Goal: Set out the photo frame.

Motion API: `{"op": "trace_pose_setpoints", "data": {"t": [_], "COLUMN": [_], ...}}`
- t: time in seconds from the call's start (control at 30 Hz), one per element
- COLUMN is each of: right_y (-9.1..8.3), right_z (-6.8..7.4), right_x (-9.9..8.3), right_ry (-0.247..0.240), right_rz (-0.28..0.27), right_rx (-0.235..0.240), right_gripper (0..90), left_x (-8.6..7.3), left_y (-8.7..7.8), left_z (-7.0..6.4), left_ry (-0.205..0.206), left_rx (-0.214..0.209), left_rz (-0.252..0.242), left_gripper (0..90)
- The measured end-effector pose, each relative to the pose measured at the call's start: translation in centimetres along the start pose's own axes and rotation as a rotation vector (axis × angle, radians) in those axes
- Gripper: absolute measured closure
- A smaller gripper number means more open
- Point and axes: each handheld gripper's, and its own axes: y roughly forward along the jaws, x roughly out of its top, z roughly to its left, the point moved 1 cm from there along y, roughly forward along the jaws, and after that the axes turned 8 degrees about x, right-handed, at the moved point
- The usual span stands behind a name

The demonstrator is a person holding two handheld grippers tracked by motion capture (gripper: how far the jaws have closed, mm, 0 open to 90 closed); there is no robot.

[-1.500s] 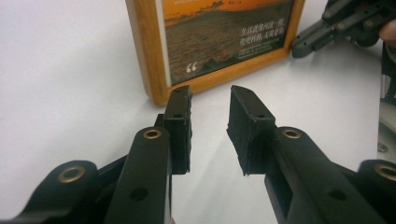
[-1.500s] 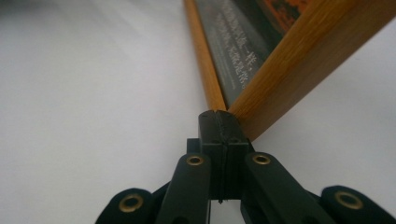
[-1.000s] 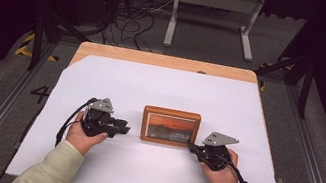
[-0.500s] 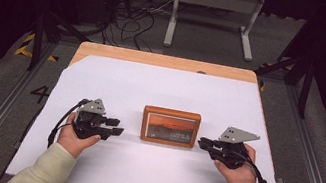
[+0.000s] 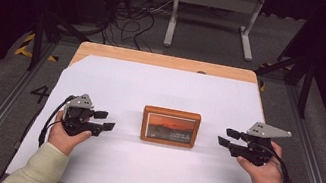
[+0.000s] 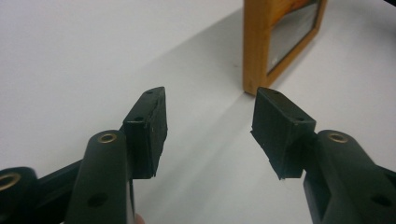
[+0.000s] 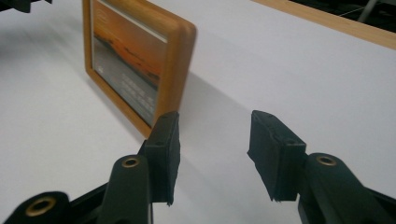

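A wooden picture frame (image 5: 170, 127) holding an orange sunset print stands in the middle of the white table cover (image 5: 162, 86). My left gripper (image 5: 104, 120) is held to its left, open and empty, its jaws pointing at the frame with a gap between. In the left gripper view the frame's edge (image 6: 254, 46) rises beyond my open left gripper (image 6: 208, 119). My right gripper (image 5: 226, 137) sits to the frame's right, open and empty, also apart from it. In the right gripper view the frame (image 7: 140, 60) stands upright ahead and left of my right gripper (image 7: 212, 140).
The wooden table edge (image 5: 166, 61) shows along the back of the white cover. A metal stand (image 5: 212, 14) and loose cables (image 5: 133, 20) lie on the floor behind the table. Rails (image 5: 310, 163) run along both sides.
Both grippers have drawn outward, away from the frame's sides, the left one leftward and the right one rightward. The frame has stayed where it was.
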Motion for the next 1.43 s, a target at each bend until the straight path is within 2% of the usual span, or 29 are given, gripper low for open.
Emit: {"op": "trace_pose_setpoints", "data": {"t": [0.07,0.13,0.2,0.27,0.5,0.7,0.87,0.9,0.93,1.07,1.37,1.43], "right_y": [-0.4,-0.8,-1.1,-1.3,-0.7,0.6,1.8,2.0,2.2,2.9,3.0,3.0], "right_z": [-0.6,-1.3,-2.0,-2.6,-4.3,-4.8,-4.7,-4.7,-4.7,-4.4,-3.8,-3.7], "right_x": [-0.5,-1.1,-1.7,-2.2,-4.3,-5.4,-6.1,-6.2,-6.2,-6.3,-5.9,-5.8], "right_ry": [0.020,0.013,0.060,0.071,0.124,0.145,0.155,0.161,0.159,0.145,0.150,0.152], "right_rz": [-0.006,-0.020,-0.024,-0.036,-0.067,-0.056,-0.014,-0.005,0.004,0.054,0.056,0.053], "right_rx": [0.003,-0.029,-0.017,-0.041,-0.047,-0.039,-0.037,-0.037,-0.038,-0.046,-0.048,-0.052], "right_gripper": [54.5,50.9,48.2,44.3,32.0,25.8,21.7,21.5,20.9,19.5,19.4,19.4], "left_x": [-0.2,-0.5,-0.7,-0.9,-1.4,-1.7,-1.8,-1.8,-1.8,-1.9,-1.9,-1.9], "left_y": [0.0,0.0,0.0,-0.1,0.4,0.9,1.2,1.3,1.3,1.4,1.7,1.8], "left_z": [0.4,0.8,1.2,1.4,1.6,1.6,1.6,1.5,1.6,1.6,1.5,1.7], "left_ry": [-0.008,-0.014,-0.021,-0.035,-0.015,-0.009,0.007,0.000,0.012,0.000,-0.002,-0.002], "left_rx": [0.020,0.032,0.045,0.046,0.056,0.061,0.054,0.050,0.056,0.051,0.050,0.068], "left_rz": [0.002,0.003,0.000,0.008,0.005,0.016,0.021,0.020,0.022,0.029,0.039,0.052], "left_gripper": [42.0,40.8,39.5,39.3,39.2,38.7,38.1,38.0,38.0,37.9,37.2,36.4]}}
